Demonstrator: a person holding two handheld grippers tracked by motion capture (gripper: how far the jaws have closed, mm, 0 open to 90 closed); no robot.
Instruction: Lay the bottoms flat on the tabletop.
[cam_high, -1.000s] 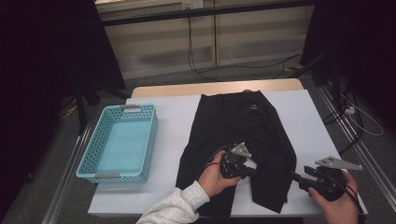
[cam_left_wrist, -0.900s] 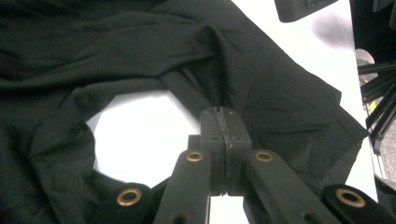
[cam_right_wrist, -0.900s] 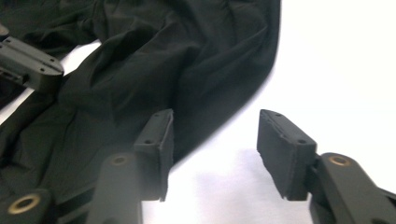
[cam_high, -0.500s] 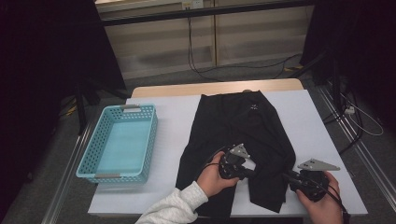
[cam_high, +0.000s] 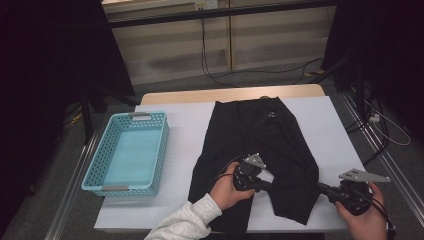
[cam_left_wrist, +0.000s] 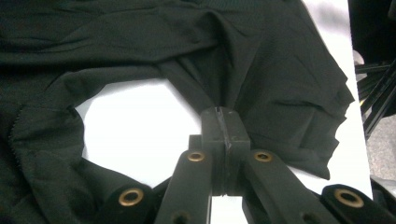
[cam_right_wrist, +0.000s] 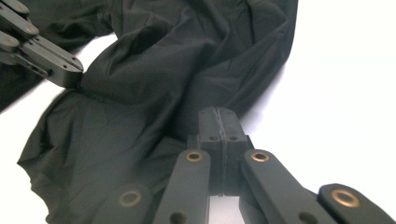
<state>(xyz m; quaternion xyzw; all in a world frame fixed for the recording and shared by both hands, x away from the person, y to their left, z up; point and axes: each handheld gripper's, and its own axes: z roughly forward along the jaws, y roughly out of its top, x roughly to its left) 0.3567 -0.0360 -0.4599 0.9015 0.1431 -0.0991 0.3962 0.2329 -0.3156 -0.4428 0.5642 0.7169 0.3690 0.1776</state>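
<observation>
Black shorts (cam_high: 260, 150) are lying spread over the white table (cam_high: 185, 125), waistband toward 12 o'clock and legs toward 6 o'clock, with a turquoise basket (cam_high: 127, 152) sitting well apart at 9 o'clock. The left gripper (cam_high: 262, 184) is pinching the fabric at the crotch, its jaws pressed together. The right gripper (cam_high: 322, 189), its jaws having just been closing, is clamping the outer edge of the right leg at about 4 o'clock.
</observation>
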